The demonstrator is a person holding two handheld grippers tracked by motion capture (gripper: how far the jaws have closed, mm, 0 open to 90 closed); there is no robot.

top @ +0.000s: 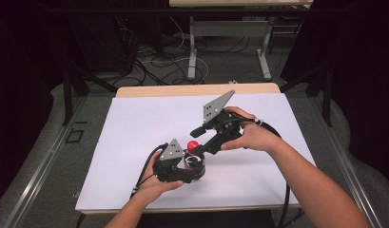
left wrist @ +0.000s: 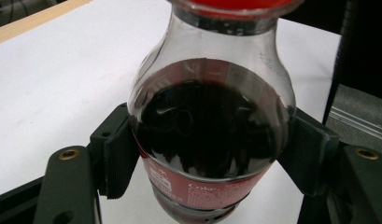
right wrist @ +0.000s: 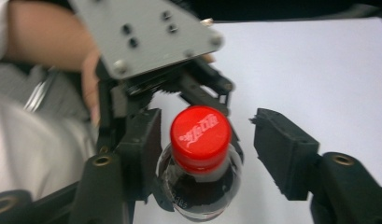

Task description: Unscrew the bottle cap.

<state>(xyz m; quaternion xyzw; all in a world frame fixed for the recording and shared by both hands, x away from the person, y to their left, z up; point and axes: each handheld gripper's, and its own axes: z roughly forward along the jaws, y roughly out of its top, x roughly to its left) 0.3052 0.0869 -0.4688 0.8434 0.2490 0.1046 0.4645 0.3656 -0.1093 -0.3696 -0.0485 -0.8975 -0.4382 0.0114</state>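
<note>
- White sheeting [top: 135, 123] covers the table under both grippers, with a wooden table edge [top: 197, 89] along its far side and dark floor strewn with cables [top: 159, 61] beyond.
- Between the left gripper's [left wrist: 211, 144] two ribbed black pads [left wrist: 116, 158] stands a small cola bottle [left wrist: 212, 135], upright, its dark-filled belly pressed by a pad on each side; the jaws are clamped on it just above the red label [left wrist: 202, 186].
- From the high view the left gripper [top: 194, 166] sits near the middle of the sheet, held from below by the person's left hand [top: 156, 183], with the bottle [top: 194, 154] rising out of its jaws.
- Over the bottle's top, the right gripper [right wrist: 205, 154] has its jaws spread apart, one on each side of the red cap [right wrist: 201, 132]. Its near pad [right wrist: 142, 149] lies just beside the bottle's shoulder and cap, though I cannot tell whether it touches; the other pad [right wrist: 284, 151] stands clear of the cap with white sheet showing in the gap.
- Seen from above, the right gripper [top: 196, 146] comes down at a slant from the right, its jaw tips at the cap [top: 193, 145], and the right hand [top: 251, 135] grips its body.
- Behind the bottle in the right gripper view, the left gripper's grey three-cornered plate [right wrist: 146, 32] sits close above the cap.
</note>
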